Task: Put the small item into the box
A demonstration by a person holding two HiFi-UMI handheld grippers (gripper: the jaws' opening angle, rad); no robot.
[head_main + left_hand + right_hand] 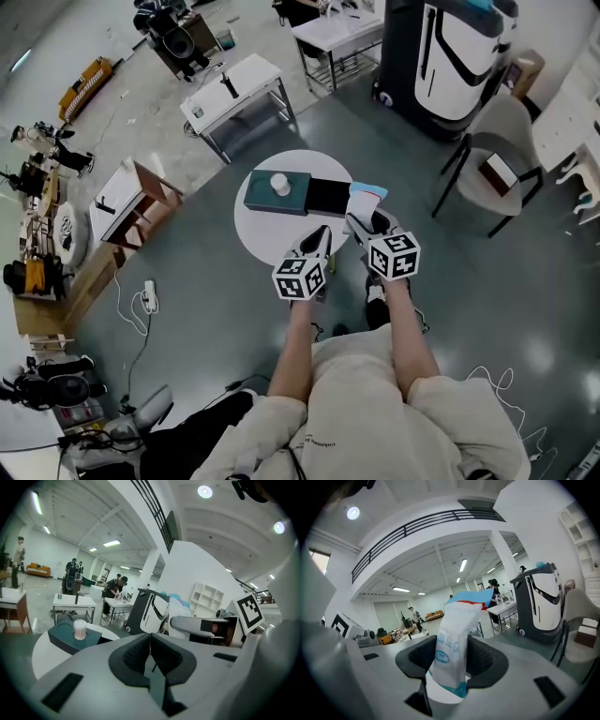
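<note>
The sachet (452,644) looks like glossy plastic film; the teal box (262,202) on the smooth round table (258,240) is matt; the grey floor (487,300) shines.

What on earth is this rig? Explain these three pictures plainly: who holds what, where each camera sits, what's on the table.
There is no robot here: a person holds a two-jaw tool in each hand. The top-down picture comes from a camera on the person's head. The other two cameras ride on the tools and look along their jaws. The left tool is shut and empty. The right tool is shut on a white packet with a blue top. Both are at the near edge of a round white table. On it, a dark teal box carries a small white container, with a black open section beside it.
</note>
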